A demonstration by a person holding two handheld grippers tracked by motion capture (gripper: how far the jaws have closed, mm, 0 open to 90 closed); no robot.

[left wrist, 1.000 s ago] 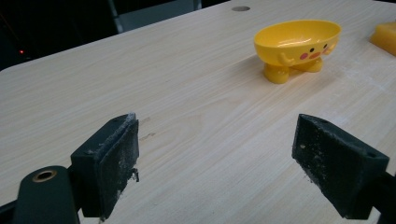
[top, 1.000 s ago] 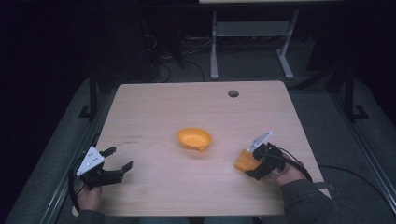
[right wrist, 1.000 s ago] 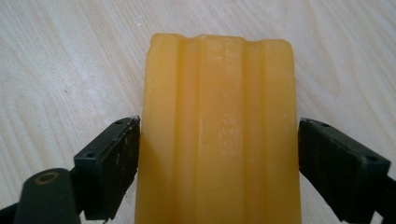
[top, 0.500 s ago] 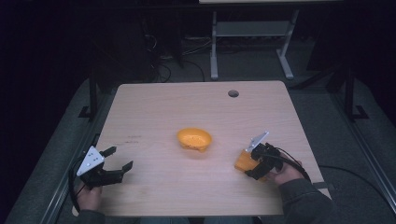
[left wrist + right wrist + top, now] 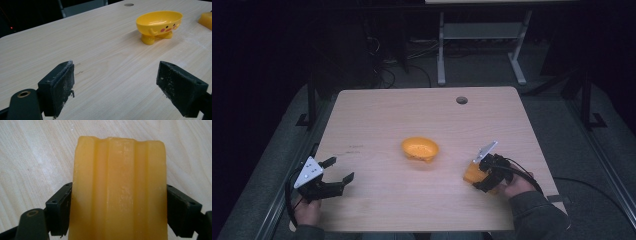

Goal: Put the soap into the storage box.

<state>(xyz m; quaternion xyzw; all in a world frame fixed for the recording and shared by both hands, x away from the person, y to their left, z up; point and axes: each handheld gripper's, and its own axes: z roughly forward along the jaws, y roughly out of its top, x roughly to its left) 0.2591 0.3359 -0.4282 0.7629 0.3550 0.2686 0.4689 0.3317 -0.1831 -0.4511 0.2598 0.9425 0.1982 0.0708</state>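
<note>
A yellow duck-faced dish (image 5: pixel 419 148) (image 5: pixel 158 21) stands on its feet at the middle of the wooden table (image 5: pixel 412 110), with nothing in it. At the front right, my right gripper (image 5: pixel 478 175) (image 5: pixel 118 205) is shut on an orange ridged soap bar (image 5: pixel 470 172) (image 5: pixel 120 170), one jaw pressed on each long side, low over the wood. The bar's edge (image 5: pixel 206 20) also shows at the far right of the left gripper view. My left gripper (image 5: pixel 341 169) (image 5: pixel 116 72) is wide open near the front left corner, nothing between its jaws, pointing toward the dish.
A round cable hole (image 5: pixel 461 100) (image 5: pixel 128 4) lies near the table's far edge. Behind the table stand a white metal frame (image 5: pixel 477 32) and floor cables (image 5: pixel 387 75). Bare wood lies between both grippers and the dish.
My right gripper with the soap bar has shifted slightly toward the near edge. The left gripper and the dish have stayed put.
</note>
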